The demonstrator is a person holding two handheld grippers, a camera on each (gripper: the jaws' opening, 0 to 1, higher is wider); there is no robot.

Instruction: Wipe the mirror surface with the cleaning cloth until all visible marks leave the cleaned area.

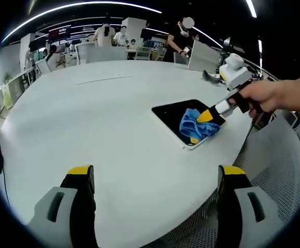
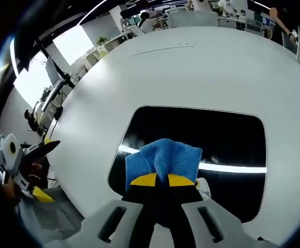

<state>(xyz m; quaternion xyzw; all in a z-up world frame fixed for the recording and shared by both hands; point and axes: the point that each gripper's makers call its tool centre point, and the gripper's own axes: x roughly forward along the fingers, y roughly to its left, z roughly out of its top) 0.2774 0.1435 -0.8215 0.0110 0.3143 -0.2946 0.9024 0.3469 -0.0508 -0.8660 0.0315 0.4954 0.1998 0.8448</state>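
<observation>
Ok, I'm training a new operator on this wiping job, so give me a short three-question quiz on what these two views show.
1. True or false: the right gripper is shut on the blue cloth.
2. Where does the cloth rest? A) on the bare white table B) on the dark mirror C) on a chair
3. Fill the gap: the left gripper has its jaws ____ and holds nothing.

Key: 1 true; 2 B; 3 open
</observation>
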